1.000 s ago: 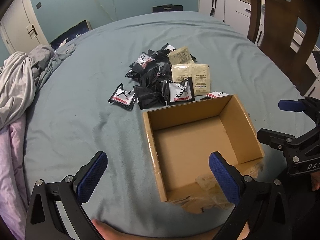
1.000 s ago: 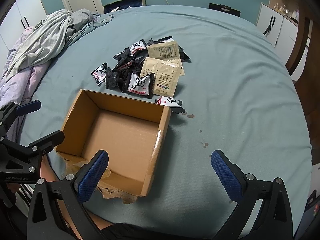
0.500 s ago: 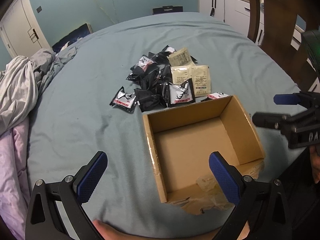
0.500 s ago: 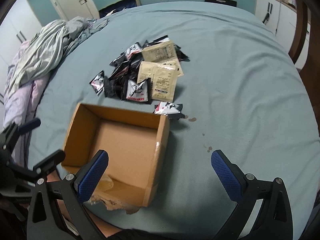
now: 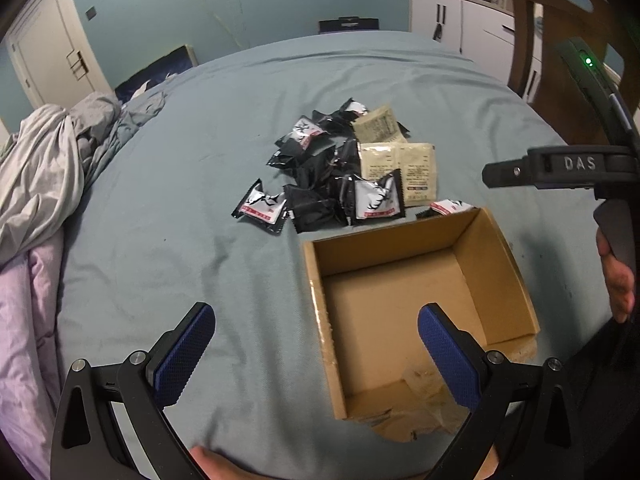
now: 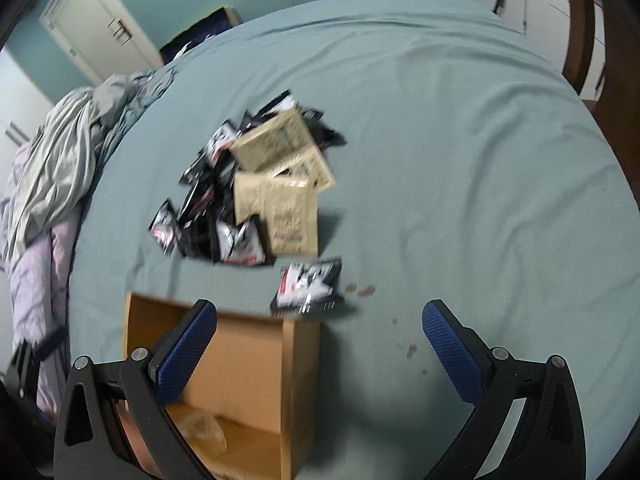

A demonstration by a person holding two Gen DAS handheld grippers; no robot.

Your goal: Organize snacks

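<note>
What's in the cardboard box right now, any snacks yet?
No snacks yet. The cardboard box stands open-topped with a bare floor, only a crumpled clear wrapper at its near end. The snack packets all lie on the bedsheet beyond it.

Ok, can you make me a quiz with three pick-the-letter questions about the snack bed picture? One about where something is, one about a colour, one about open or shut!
1. Where is the pile of black and beige snack packets?
A. Inside the box
B. On the blue-grey bed sheet, beyond the box
C. On the wooden chair

2. What colour are the pads on the left gripper?
A. Blue
B. Red
C. Yellow

3. What is in the brown cardboard box?
A. Many packets
B. One beige packet
C. No snack packets

Answers: 1 B, the packets lie on the sheet past the box's far wall. 2 A, both pads are blue. 3 C, the box floor is bare cardboard, with only crumpled clear plastic at its near edge.
</note>
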